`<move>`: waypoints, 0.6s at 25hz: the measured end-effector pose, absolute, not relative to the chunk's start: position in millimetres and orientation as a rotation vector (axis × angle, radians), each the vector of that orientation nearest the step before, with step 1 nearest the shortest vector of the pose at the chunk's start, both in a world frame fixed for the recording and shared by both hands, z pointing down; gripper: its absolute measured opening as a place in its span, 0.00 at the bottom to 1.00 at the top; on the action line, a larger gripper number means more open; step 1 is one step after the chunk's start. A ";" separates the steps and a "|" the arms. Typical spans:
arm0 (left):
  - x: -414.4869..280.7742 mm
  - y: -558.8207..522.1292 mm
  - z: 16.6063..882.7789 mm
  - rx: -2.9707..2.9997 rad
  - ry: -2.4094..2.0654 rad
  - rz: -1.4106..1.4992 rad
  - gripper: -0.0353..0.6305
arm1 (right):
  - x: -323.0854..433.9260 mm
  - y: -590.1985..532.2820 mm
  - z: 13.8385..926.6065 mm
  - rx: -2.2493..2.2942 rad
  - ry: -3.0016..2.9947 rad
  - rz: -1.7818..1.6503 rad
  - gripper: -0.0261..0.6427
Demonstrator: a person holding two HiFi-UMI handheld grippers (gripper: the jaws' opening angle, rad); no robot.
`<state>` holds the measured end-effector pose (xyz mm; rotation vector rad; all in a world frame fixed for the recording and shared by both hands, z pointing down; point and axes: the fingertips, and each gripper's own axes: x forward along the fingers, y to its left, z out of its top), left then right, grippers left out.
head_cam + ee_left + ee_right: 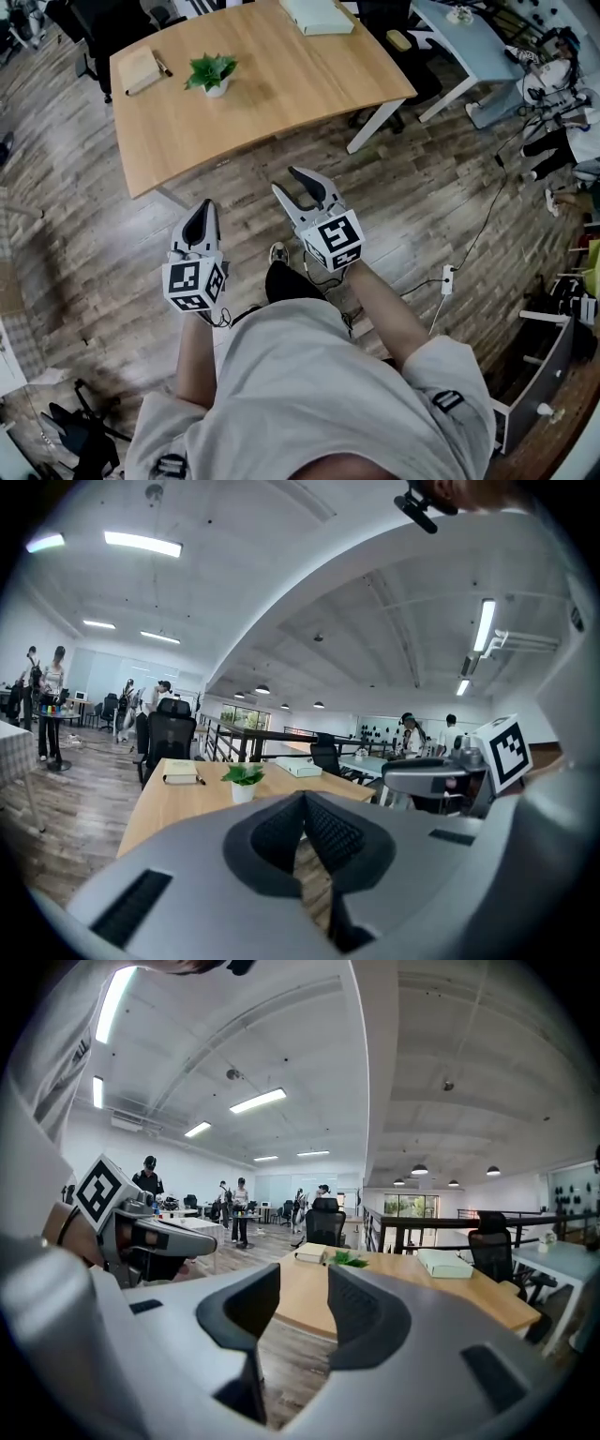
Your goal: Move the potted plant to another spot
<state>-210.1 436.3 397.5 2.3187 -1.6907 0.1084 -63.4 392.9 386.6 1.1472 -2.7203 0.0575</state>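
Standing on the floor (112, 244) on the near side of the table (281, 89), the person (300, 375) holds both grippers out in front. Both are well apart from everything on the tabletop.

Left gripper (202, 208):
- Jaws closed, tips meeting.
- In the left gripper view the two ribbed pads (333, 834) converge to a point. Only a thin sliver of floor shows between them lower down.
- Nothing is held and nothing is touched.

Right gripper (288, 180):
- Jaws partly open, with a moderate gap between them.
- In the right gripper view the near table edge and the floor show through the gap.
- No object lies between the jaws and nothing is touched.

Plant (212, 73):
- Stands upright on the table, in its left half, well beyond both grippers.
- Both gripper views show it far off, above the jaws.

Other items on the table:
- A notebook (141, 70) lies left of the plant, near it but not touching.
- A pen (162, 67) lies along the notebook's right edge, between notebook and plant.
- A flat pale box (316, 16) lies at the far edge, right of the plant and well apart from it.
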 end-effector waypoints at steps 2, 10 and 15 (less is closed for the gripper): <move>-207.3 407.7 394.8 2.312 -1.708 0.114 0.07 | -59.3 364.0 384.1 1.138 -2.731 0.061 0.29; -193.1 330.7 406.1 2.247 -1.736 0.152 0.07 | -45.4 285.4 395.6 1.041 -2.750 0.088 0.33; -198.3 308.9 421.3 2.189 -1.755 0.187 0.07 | -42.3 254.9 412.2 1.004 -2.744 0.129 0.36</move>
